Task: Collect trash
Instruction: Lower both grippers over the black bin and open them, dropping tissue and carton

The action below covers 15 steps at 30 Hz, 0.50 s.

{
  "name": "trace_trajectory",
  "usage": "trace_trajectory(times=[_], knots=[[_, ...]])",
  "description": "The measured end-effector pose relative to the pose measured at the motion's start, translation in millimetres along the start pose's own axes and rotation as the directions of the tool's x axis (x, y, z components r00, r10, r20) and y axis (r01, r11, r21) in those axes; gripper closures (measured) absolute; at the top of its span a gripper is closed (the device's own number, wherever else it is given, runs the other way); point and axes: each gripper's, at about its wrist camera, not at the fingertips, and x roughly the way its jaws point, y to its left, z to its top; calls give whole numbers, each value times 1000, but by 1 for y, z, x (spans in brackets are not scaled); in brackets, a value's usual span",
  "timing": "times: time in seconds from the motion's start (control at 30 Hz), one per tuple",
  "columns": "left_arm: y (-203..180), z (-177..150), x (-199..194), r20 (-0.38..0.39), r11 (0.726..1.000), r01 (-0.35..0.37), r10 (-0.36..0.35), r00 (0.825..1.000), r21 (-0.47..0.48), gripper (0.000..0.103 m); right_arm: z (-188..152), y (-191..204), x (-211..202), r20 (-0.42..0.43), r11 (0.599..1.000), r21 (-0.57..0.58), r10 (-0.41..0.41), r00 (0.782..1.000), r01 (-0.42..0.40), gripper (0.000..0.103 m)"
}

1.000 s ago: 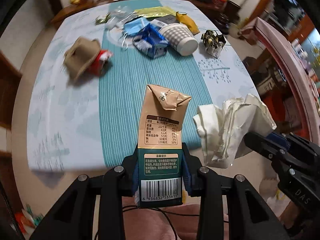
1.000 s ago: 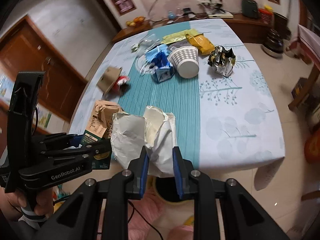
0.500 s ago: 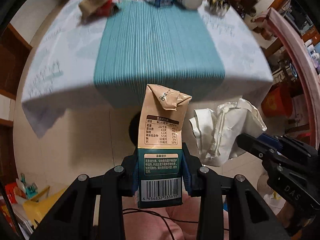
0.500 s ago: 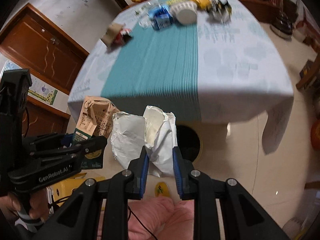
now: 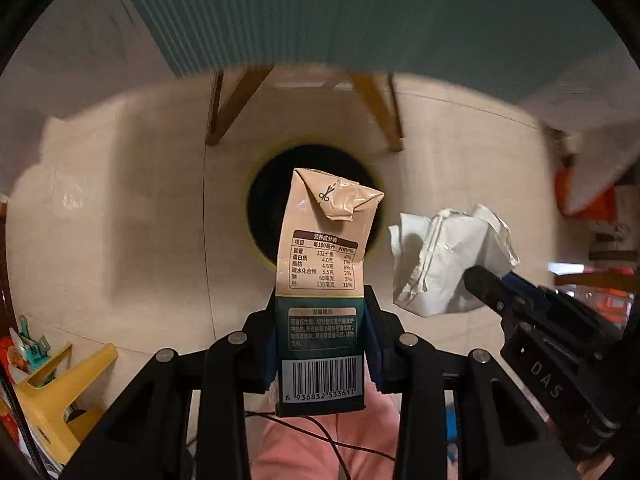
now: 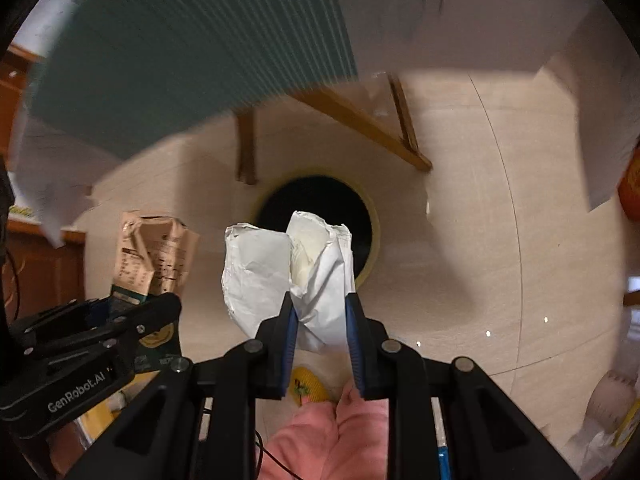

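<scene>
I hold a crushed drink carton (image 5: 320, 300), tan on its upper part and dark green at its base with a barcode, clamped upright in my left gripper (image 5: 320, 344); the two fingers are closed against the carton's lower sides. Just to its right, my right gripper (image 6: 318, 320) is closed on a crumpled white paper wrapper (image 6: 288, 276), which bulges out above and to the left of the fingers. Both pieces of trash are in the air above the floor, not resting on anything. Directly beyond them, lower down on the pale tiled floor (image 5: 120, 220), stands a round bin (image 6: 368, 216) with a dark open mouth and a yellowish rim; in both wrist views the carton and the wrapper overlap that opening. I cannot tell whether anything already lies inside the bin, as its inside is black. Above the bin hangs the edge of a teal striped cloth (image 6: 180, 52) over the surface, with wooden legs (image 5: 228, 108) beneath it. The top of the surface is out of view here, so I cannot see whether more trash waits there. My judgement is that this pair of items is picked up and carried to the bin, but not yet dropped in. What remains for these two is to open both grippers over the opening. Pink clothing (image 6: 328, 440) shows at the bottom, and a yellow plastic object (image 5: 52, 392) sits on the floor at the left.
</scene>
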Motion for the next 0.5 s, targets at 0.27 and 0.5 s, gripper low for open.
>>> trace_trajectory(times=[0.27, 0.5], knots=[[19, 24, 99, 20, 1000, -11, 11, 1000, -24, 66, 14, -1, 106, 24, 999, 37, -38, 999, 37, 77], [40, 46, 120, 82, 997, -70, 73, 994, -39, 23, 31, -9, 144, 61, 993, 120, -15, 998, 8, 56]])
